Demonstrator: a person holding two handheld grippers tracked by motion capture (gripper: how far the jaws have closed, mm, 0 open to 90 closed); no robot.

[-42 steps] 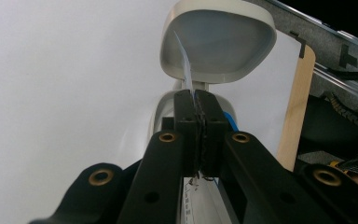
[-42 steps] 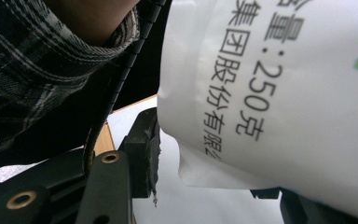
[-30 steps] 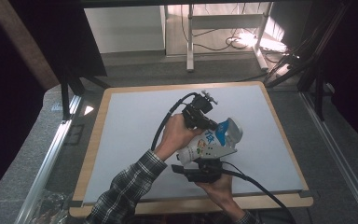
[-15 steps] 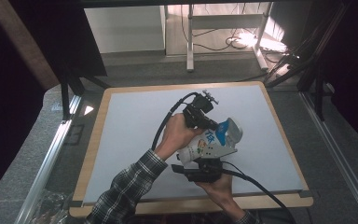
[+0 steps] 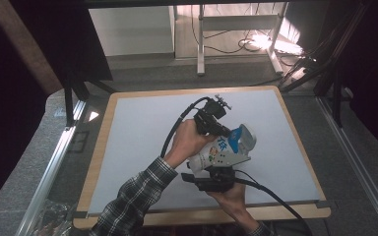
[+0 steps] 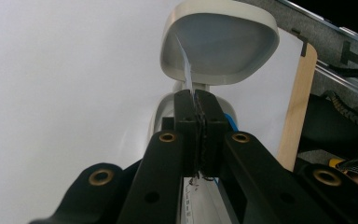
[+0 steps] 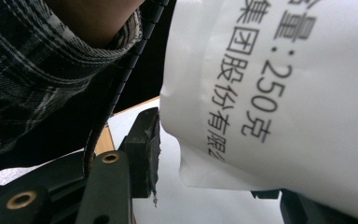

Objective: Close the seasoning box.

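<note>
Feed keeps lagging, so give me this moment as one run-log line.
left hand-held gripper: shut on thin film tab | right hand-held gripper: shut on white printed plastic pouch | pale grey scoop-shaped lid: ahead of left jaws | white table mat: beneath

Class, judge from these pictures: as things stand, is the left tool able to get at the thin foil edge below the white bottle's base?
Probably yes. The left tool is already shut on that foil edge just under the white bottle base, with nothing between them. The right tool grips the bottle from the other side, apparently steadying it.
</note>
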